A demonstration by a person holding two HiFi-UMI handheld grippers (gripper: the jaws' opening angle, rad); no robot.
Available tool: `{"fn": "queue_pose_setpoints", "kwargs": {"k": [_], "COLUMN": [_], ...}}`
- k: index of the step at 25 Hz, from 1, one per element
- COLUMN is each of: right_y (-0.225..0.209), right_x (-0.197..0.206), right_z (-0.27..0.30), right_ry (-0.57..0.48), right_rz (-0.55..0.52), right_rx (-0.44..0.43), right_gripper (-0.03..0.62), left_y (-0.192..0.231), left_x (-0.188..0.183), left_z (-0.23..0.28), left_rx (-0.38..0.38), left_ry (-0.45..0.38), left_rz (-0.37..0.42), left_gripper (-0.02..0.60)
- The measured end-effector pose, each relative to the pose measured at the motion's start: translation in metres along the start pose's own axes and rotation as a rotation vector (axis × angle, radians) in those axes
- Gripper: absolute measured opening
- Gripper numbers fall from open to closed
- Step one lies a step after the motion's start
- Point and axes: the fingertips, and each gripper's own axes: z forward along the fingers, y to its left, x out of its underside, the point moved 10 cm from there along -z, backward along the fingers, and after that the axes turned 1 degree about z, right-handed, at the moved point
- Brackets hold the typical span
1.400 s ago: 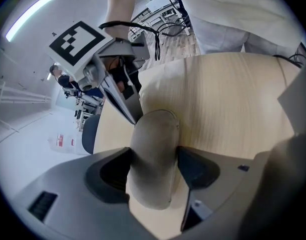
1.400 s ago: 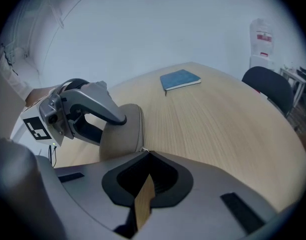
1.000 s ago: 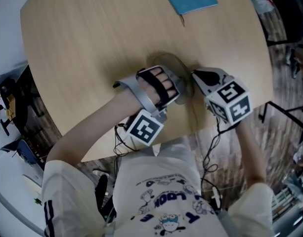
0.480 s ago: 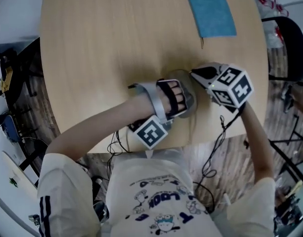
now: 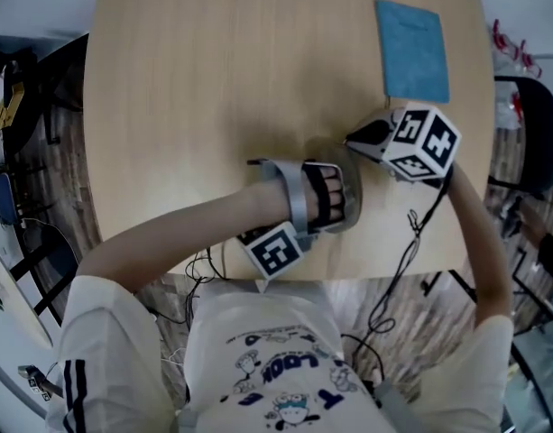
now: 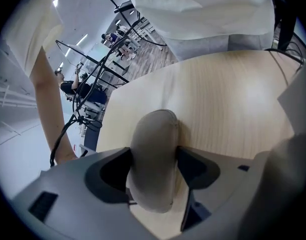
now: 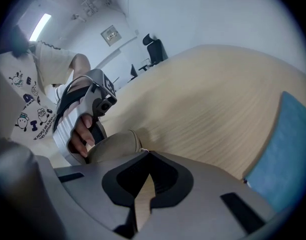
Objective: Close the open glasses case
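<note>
left gripper view shows left gripper (image 6: 153,156) jaws clamping the grey glasses case (image 6: 155,134); right gripper (image 7: 149,154) jaws pressed together, empty.

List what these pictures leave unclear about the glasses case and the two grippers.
- Left gripper view: the left gripper clamps the glasses case; its own body hides the case's near end.
- Head view: the left hand covers the case, so the lid seam is unseen.
- Right gripper view: the shut right gripper hides, with its own body, whether it touches the case.
- Blue sheet: cloth or booklet, cannot tell.

Taupe case (image 6: 153,169) — blue sheet (image 5: 411,50) (plain)
</note>
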Motion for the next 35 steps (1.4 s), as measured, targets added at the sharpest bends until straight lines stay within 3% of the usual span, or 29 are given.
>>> {"fn": "queue_pose_setpoints", "kwargs": {"k": [5,11,15,18,23,28,31,35], "right_y": [-0.009,-0.007,-0.006,-0.004,-0.002,0.008,0.017,0.032], "right_x": [-0.023,-0.048,-0.047,-0.041,-0.023,0.004,0.018,0.029], "right_z": [0.013,0.023,0.026,0.024,0.02,0.013,0.008,0.006], "right_ry": [0.059,0.142,0.111,0.054,-0.026,-0.146,-0.222,-0.279], "right_rz": [-0.097,-0.194,-0.144,-0.088,0.007,0.172,0.258,0.344], "right_rx": [-0.085,-0.128,-0.129,-0.108,-0.034,0.054,0.145,0.283], "right_gripper": [-0.003,-0.003,-0.003,-0.003,-0.003,-0.003,-0.003,-0.003], "left_y": [-0.006,-0.009,-0.016,-0.021,-0.02,-0.041,-0.051,-0.054], "left_x": [0.005,0.007,0.005,0.0,0.009,0.025,0.035,0.05], "left_z": [-0.003,-0.009,-0.013,-0.018,-0.033,-0.05,-0.067,-0.083], "left_rx": [-0.013,-0.029,-0.069,-0.121,-0.127,-0.032,-0.032,-0.055], "left_ry": [-0.007,-0.009,0.017,0.077,0.16,0.212,0.199,0.234], "left_rz": [-0.004,-0.006,-0.027,-0.088,-0.373,-0.71,-0.941,-1.173], "left_gripper": [0.302,0.302,0.305,0.305,0.313,0.313,0.312,0.313]}}
